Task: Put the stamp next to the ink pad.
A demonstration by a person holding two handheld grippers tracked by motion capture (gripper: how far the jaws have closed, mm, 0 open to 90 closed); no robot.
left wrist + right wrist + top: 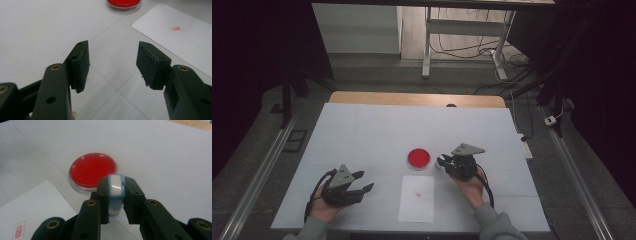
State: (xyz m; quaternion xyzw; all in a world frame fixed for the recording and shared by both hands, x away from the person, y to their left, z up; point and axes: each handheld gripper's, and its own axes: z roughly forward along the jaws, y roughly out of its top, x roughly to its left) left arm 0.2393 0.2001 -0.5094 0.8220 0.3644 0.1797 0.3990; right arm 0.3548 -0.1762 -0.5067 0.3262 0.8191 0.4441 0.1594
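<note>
The right hand-held gripper point(116, 195) was clamped on a small white-and-blue stamp point(116, 188), its jaws pressed against the stamp's two flat sides so that the stamp stood upright between them with its rounded top showing. Taking the red ink pad point(93, 171) as the landmark, the stamp was held just beside it on the near right and, as far as the right gripper view showed, a little above the counter point(162, 152); in the high view the right hand-held gripper point(451, 162) sat just right of the pad point(418, 158). On the near side of the pad lay a white sheet of paper point(417, 198), which already bore one small red rectangular stamp mark point(176, 29), so at least one impression appeared to be done. What was left was a judgement only: the stamp so close to the pad suggested either a fresh inking for another impression or a set-down beside the pad, and the pictures did not settle which. The left hand-held gripper point(112, 62) stood about half open with nothing between its jaws, resting well to the near left of the pad point(123, 3) and left of the paper, apart from both.
</note>
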